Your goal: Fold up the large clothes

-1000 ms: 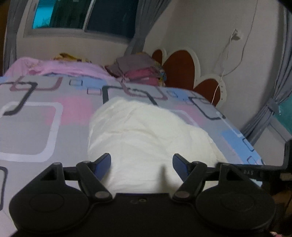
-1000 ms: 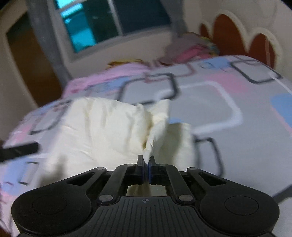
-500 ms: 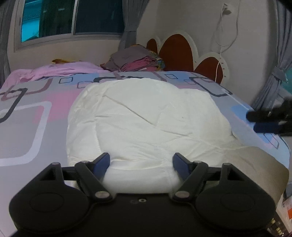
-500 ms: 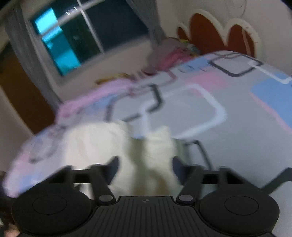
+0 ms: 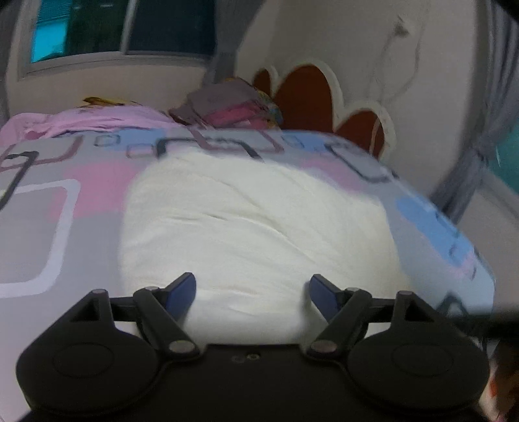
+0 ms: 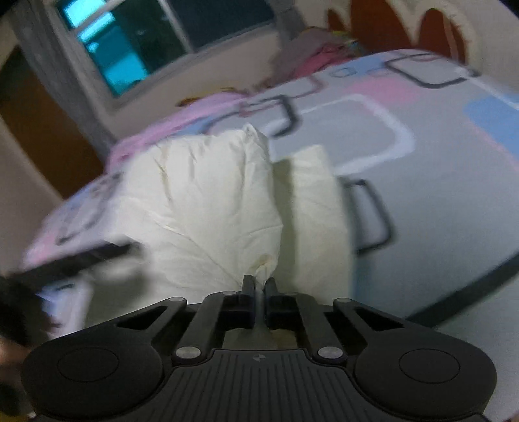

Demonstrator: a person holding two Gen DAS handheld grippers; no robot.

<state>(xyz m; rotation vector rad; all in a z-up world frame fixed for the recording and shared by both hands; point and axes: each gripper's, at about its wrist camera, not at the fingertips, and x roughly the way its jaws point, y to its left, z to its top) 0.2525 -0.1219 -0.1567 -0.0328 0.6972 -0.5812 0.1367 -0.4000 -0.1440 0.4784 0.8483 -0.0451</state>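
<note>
1. Two grippers over one bed (image 5: 48, 207), and the cream garment (image 5: 259, 227) is spread on the patterned bedspread straight ahead of the left gripper (image 5: 253, 289).
2. Left gripper: jaws spread wide, blue-padded fingertips (image 5: 181, 289) well apart, nothing between them. The garment's near edge lies just beyond and between the two tips; whether they touch the cloth, I cannot tell.
3. Right gripper (image 6: 258, 285): jaws drawn almost together, and a puckered pinch of the cream garment (image 6: 207, 201) is clamped between them. Cloth fans out forward from that pinch.
4. In the right wrist view, the garment sits in two parts ahead of the gripper: a broad creased panel ahead and to the left, and a narrower fold just to the right, with a shadowed crease between them.
5. Beyond the garment, at the far end of the bed, a pile of folded clothes (image 5: 227, 107) rests near the red scalloped headboard (image 5: 308, 97); a pink sheet (image 5: 87, 120) lies far left, under the window (image 5: 120, 29).
6. Both views are motion-blurred.
</note>
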